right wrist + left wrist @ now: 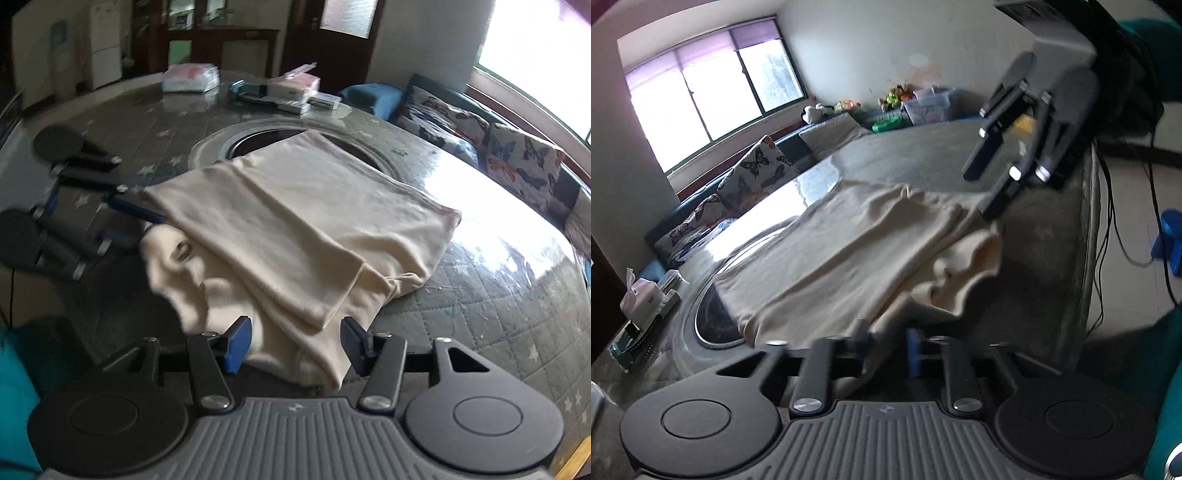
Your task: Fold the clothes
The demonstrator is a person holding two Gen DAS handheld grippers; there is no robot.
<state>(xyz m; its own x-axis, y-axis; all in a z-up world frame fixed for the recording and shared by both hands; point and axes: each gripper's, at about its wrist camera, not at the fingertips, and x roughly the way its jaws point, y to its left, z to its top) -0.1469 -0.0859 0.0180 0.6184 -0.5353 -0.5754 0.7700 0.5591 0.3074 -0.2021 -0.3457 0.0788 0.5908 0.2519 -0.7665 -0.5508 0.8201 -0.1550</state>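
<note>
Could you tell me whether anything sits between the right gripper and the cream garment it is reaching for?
Nothing visible does. The right gripper is open with the near edge of the cream garment lying directly between its fingers. The boxes sit far across the table.
</note>
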